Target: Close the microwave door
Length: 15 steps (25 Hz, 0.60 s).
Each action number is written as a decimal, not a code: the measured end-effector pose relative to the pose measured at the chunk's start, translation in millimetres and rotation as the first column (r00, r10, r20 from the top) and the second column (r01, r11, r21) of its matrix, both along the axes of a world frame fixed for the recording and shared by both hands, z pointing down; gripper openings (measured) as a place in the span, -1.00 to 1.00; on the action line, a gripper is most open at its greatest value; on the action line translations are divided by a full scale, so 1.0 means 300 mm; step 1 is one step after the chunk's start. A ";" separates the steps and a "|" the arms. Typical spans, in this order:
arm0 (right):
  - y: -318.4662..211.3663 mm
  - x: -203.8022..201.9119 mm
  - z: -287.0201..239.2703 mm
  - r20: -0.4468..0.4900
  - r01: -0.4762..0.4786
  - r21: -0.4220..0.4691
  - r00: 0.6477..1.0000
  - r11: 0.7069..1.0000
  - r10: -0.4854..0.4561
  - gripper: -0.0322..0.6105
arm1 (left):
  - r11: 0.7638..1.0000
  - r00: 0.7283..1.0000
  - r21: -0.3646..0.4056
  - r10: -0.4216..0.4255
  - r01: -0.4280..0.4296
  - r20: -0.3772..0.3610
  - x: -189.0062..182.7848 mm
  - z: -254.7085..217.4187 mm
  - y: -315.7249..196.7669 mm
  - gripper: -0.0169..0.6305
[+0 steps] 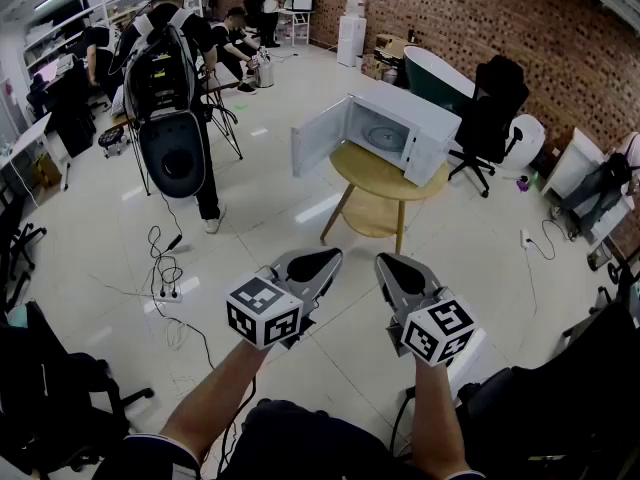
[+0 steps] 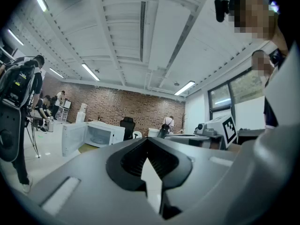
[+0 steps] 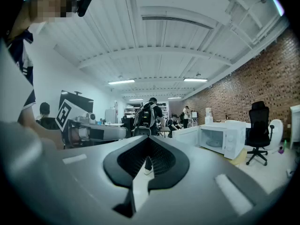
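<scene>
The microwave (image 1: 405,128) stands on a small round wooden bench (image 1: 368,173) in the upper middle of the head view, and its door (image 1: 320,144) hangs wide open, swung out to the left so that the glass plate inside shows. Both grippers sit low in that frame, well apart from the bench, with bare floor (image 1: 280,218) between them and it. The left gripper (image 1: 325,259) is at lower centre-left and the right gripper (image 1: 392,266) just beside it at lower centre-right; both point level toward the microwave. In the left gripper view the fingers are pressed together with nothing between them, and the microwave (image 2: 102,134) with its open door (image 2: 73,138) shows at middle left. In the right gripper view the fingers likewise meet on nothing, with the microwave (image 3: 224,138) at middle right. A black office chair (image 1: 495,103) stands right of the bench before the brick wall (image 1: 470,18). A person (image 1: 178,73) wearing a backpack stands at upper left.
</scene>
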State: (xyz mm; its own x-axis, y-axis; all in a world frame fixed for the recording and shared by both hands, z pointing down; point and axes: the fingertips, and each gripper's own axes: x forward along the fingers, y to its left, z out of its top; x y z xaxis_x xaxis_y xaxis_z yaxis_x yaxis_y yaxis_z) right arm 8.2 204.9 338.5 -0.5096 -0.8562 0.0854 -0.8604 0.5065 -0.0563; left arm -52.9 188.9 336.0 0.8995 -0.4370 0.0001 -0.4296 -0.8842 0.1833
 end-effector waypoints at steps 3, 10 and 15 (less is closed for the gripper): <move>-0.021 0.028 0.004 -0.005 0.002 0.005 1.000 1.000 -0.002 -0.90 | 1.000 1.000 0.007 -0.015 0.015 0.000 0.020 0.005 -0.026 -0.91; -0.118 0.079 0.022 0.003 -0.002 0.006 1.000 1.000 0.002 -0.90 | 0.999 0.999 0.004 -0.036 0.036 0.012 0.044 0.021 -0.128 -0.91; -0.241 0.093 0.051 -0.004 -0.008 -0.004 1.000 1.000 0.008 -0.90 | 0.999 0.999 0.003 -0.033 0.033 0.008 0.059 0.040 -0.267 -0.91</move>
State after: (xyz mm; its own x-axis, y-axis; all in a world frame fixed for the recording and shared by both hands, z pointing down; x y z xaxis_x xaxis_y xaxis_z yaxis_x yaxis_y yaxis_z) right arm 36.2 132.5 353.7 -0.5024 -0.8599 0.0907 -0.8646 0.4994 -0.0549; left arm -35.3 108.7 348.0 0.8845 -0.4665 0.0062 -0.4600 -0.8700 0.1776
